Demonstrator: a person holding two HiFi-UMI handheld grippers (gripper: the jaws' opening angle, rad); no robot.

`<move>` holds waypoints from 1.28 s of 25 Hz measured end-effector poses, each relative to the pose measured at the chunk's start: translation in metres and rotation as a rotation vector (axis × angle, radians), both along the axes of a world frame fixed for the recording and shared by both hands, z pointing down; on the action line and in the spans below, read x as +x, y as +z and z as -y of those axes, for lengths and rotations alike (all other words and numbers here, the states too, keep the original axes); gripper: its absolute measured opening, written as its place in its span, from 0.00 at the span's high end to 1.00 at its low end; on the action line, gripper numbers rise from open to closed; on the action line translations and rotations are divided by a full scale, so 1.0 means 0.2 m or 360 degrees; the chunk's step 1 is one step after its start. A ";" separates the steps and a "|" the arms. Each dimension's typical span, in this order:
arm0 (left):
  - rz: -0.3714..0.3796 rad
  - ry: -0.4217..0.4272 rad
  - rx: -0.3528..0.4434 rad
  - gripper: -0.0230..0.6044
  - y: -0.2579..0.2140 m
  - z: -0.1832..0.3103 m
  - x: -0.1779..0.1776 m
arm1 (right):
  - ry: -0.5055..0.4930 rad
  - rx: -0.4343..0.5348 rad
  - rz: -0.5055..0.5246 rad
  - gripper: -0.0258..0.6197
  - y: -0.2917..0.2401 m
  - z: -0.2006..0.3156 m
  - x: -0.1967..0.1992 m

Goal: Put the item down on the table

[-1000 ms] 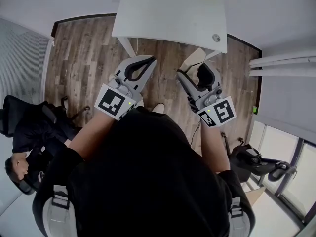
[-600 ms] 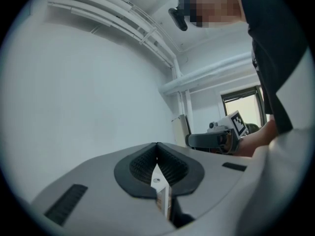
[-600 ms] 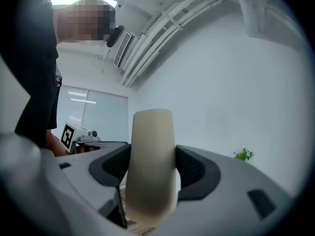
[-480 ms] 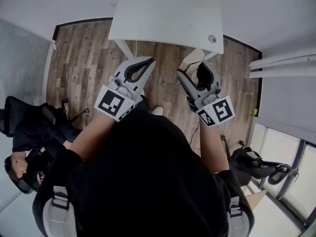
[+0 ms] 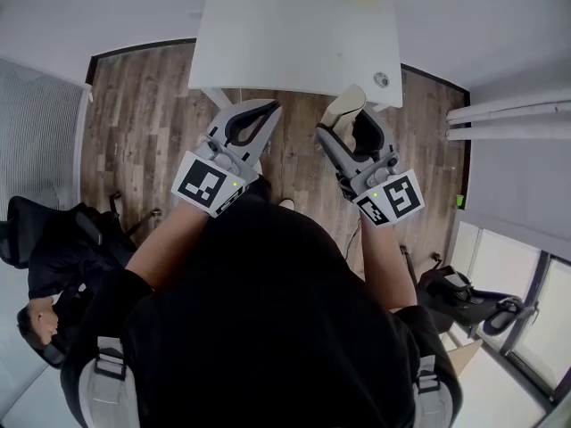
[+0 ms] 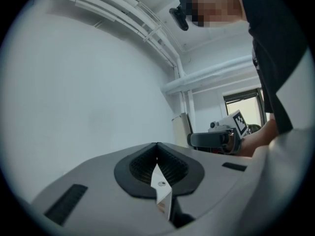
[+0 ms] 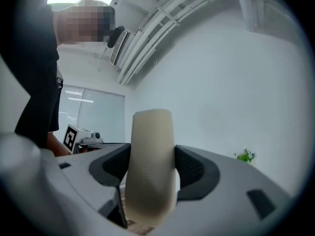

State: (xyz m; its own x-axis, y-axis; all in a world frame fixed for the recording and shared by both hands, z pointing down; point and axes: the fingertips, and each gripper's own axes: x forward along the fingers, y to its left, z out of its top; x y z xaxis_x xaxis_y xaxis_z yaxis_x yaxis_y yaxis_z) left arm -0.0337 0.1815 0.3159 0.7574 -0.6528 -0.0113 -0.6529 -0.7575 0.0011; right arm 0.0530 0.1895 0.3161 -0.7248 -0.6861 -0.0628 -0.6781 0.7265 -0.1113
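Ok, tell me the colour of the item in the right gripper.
Pale beige item, plain, with no pattern; it shows best in the right gripper view.

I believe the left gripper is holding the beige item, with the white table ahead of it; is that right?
Not quite: the right gripper holds the beige item, clamped between its jaws in the right gripper view. The left gripper is shut on nothing. The white table does lie ahead.

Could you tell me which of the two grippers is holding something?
The right gripper, clamped on a beige oblong item; the left gripper has its jaws shut together, empty.
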 end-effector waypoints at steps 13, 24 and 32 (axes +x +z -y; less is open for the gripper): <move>-0.0008 0.0071 0.0043 0.97 -0.04 0.33 -0.05 | 0.0018 -0.0007 -0.0060 0.52 -0.02 0.27 -0.10; -0.0058 0.0084 -0.0018 0.97 -0.02 0.59 -0.27 | 0.0063 -0.0045 -0.0093 0.52 0.00 0.54 -0.30; -0.0059 0.0109 -0.0008 0.97 0.01 0.75 -0.41 | 0.0114 -0.0050 -0.0101 0.52 0.02 0.69 -0.42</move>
